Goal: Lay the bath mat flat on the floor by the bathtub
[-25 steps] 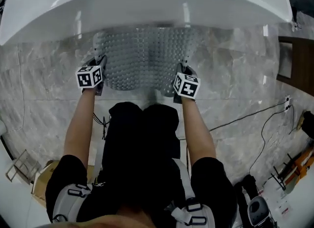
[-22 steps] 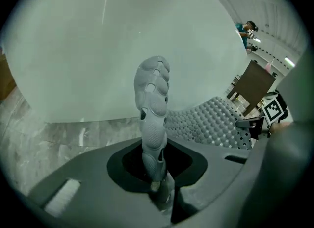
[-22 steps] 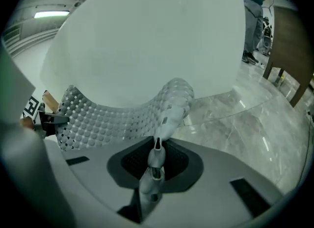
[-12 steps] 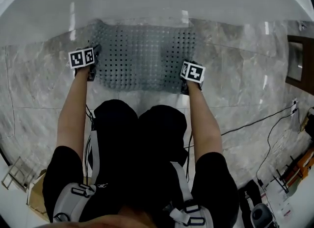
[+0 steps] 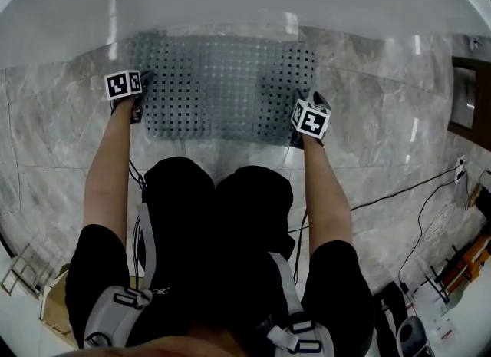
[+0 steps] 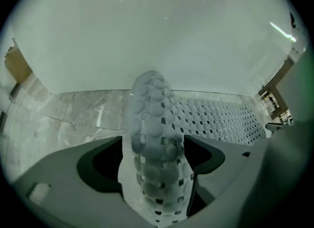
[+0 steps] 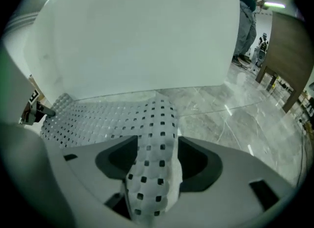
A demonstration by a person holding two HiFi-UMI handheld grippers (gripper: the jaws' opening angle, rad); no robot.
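Note:
The grey perforated bath mat [image 5: 222, 79] lies spread on the marble floor against the white bathtub [image 5: 230, 2]. My left gripper [image 5: 140, 93] is at the mat's left edge and my right gripper [image 5: 305, 102] at its right edge. In the left gripper view a raised fold of the mat [image 6: 153, 124] stands between the jaws of the left gripper [image 6: 157, 173], which are opening, with a gap on the left side. In the right gripper view the mat's edge [image 7: 158, 124] arches up between the jaws of the right gripper [image 7: 154, 168], also opening.
The tub wall [image 6: 147, 36] rises just beyond the mat. A black cable [image 5: 391, 183] runs over the floor at the right, near a dark wooden unit [image 5: 469, 102]. Tools and clutter [image 5: 460, 271] sit at lower right. A person [image 7: 245, 21] stands far off beside a wooden table [image 7: 289, 50].
The mat has gone from bunched and lifted under the tub rim to spread flat on the floor. Both grippers moved down and apart to its side edges.

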